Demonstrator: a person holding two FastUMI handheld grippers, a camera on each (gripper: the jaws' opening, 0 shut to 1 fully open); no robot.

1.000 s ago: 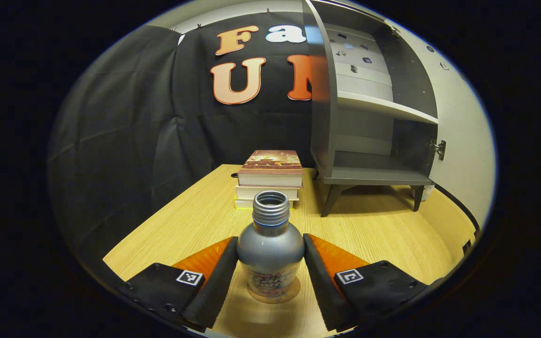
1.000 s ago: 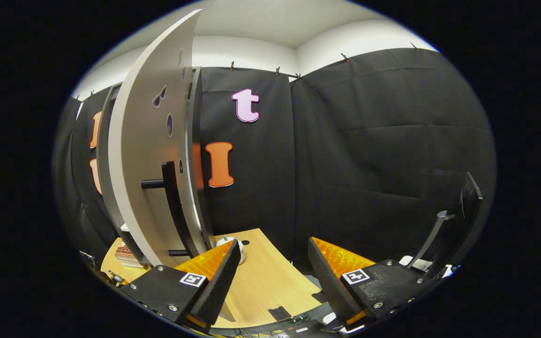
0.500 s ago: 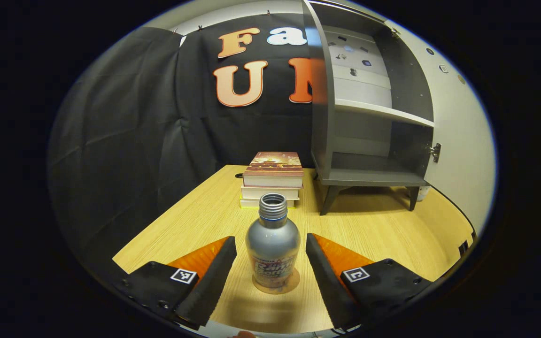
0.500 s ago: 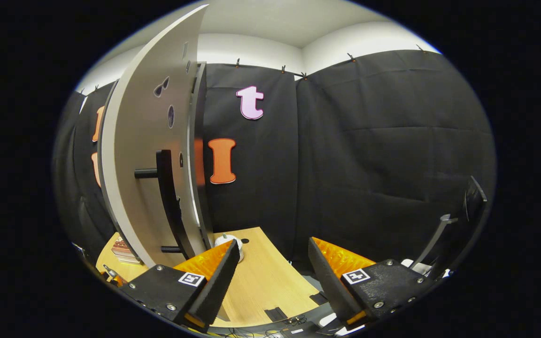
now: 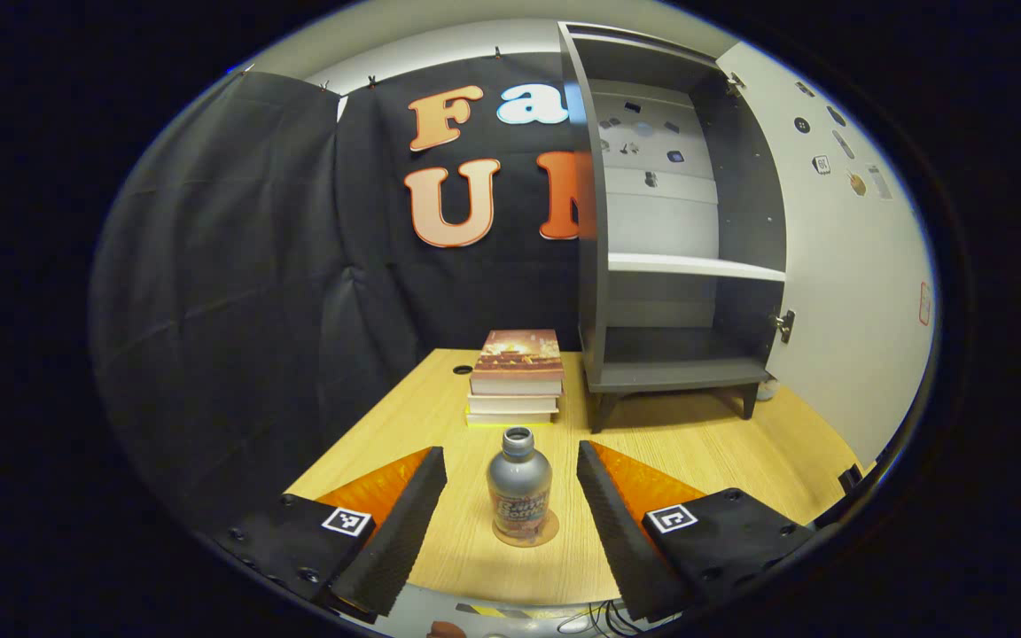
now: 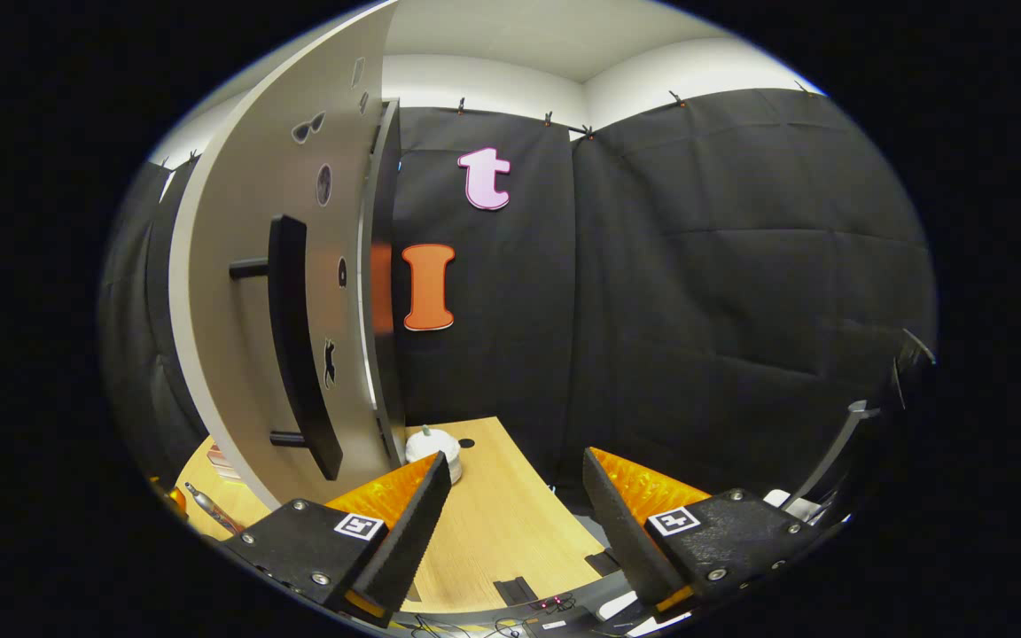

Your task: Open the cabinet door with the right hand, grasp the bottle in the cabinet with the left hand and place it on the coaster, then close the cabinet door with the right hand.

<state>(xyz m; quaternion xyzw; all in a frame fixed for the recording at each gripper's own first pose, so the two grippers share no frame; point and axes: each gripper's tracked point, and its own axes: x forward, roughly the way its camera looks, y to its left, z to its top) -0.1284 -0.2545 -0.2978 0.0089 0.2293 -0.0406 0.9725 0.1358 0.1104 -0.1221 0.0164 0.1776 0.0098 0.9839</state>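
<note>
1. Wooden tabletop in a black-cloth booth; left to right in the left gripper view: stack of books, open grey cabinet, white cabinet door swung wide on its hinge.
2. Change: the left gripper has backed away from the aluminium bottle. A second ago the bottle sat between its fingers, filling the gap; now it looks smaller and stands farther off, clear of both fingers.
3. Left jaws are spread, touching nothing. The uncapped bottle stands upright on the round coaster, on the table in front of the books.
4. Lower cabinet shelf looks empty, so grasp and place read as done.
5. Right gripper view: the door face with its black bar handle now sits larger and lower in frame than before, so the right gripper is nearing it. Its jaws are spread, holding nothing.
6. Judgement: only the closing step remains; the right gripper needs to reach the handle or door edge and swing it shut.
</note>
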